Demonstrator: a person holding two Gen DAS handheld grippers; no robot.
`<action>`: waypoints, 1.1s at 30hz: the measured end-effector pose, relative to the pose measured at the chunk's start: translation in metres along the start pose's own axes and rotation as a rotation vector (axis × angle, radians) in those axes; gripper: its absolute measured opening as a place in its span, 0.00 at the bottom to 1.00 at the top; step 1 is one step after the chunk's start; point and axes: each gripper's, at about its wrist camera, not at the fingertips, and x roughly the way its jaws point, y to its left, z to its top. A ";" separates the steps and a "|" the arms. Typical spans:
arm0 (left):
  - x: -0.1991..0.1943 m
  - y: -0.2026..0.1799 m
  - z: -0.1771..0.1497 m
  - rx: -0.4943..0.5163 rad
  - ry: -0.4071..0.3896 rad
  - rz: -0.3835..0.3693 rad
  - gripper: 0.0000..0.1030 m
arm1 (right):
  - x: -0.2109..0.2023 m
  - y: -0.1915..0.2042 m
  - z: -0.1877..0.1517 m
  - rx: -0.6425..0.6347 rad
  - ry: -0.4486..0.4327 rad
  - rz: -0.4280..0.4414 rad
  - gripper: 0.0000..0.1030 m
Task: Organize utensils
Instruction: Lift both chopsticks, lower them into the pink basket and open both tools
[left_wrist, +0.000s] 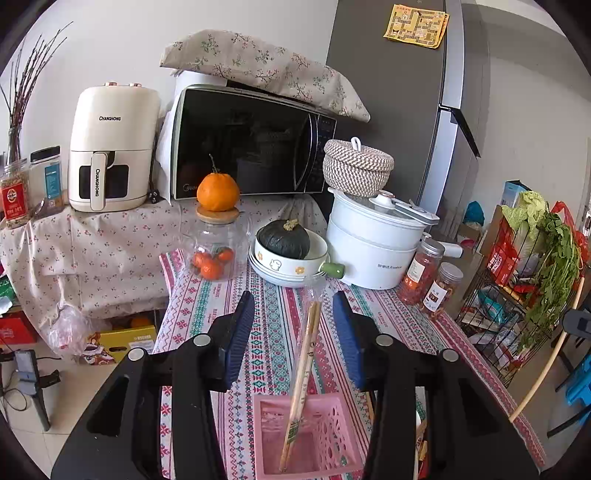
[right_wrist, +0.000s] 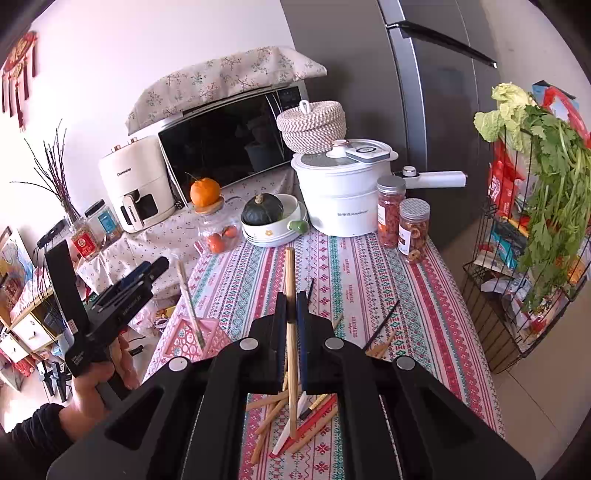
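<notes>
black gripper arms fill the bottom of both views, over a table (left_wrist: 280, 325) spread with a striped, patterned cloth.

in the left wrist view the left gripper (left_wrist: 293, 325) points downward at the centre of the frame, its blue pads standing apart. wrapped chopsticks (left_wrist: 301, 380) in a clear sleeve lean upright between the pads without touching either one, their lower ends inside the pink basket (left_wrist: 332, 424) at the bottom centre.

in the right wrist view the right gripper (right_wrist: 291, 321) sits at the bottom centre, tilted down, its jaws clamped together on a single wooden chopstick (right_wrist: 291, 295) that stands nearly upright, its top rising above the pads. below it, loose chopsticks (right_wrist: 273, 417) and red and white utensils lie scattered on the cloth. at lower left a hand (right_wrist: 92, 384) in a dark sleeve grips the handle of the other tool.

farther back on the table stand a glass jar (left_wrist: 214, 251) topped with an orange, a bowl (left_wrist: 284, 266) holding a dark squash, a white pot (left_wrist: 373, 236) with a woven basket on its lid, and two snack jars (left_wrist: 428, 280). behind them, at upper left, are an air fryer (left_wrist: 114, 147) and a microwave (left_wrist: 251, 144) under floral cloth. a grey fridge (left_wrist: 406, 92) rises at upper right, with a wire rack (right_wrist: 517, 258) of greens at the far right.
</notes>
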 end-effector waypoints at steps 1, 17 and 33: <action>-0.003 0.000 0.000 0.003 0.035 0.012 0.52 | -0.003 0.005 0.004 0.001 -0.014 0.019 0.05; -0.048 0.049 -0.005 -0.140 0.236 0.135 0.93 | 0.017 0.088 0.042 -0.023 -0.206 0.185 0.05; -0.044 0.055 -0.011 -0.113 0.274 0.124 0.93 | 0.088 0.094 0.022 -0.027 -0.048 0.143 0.21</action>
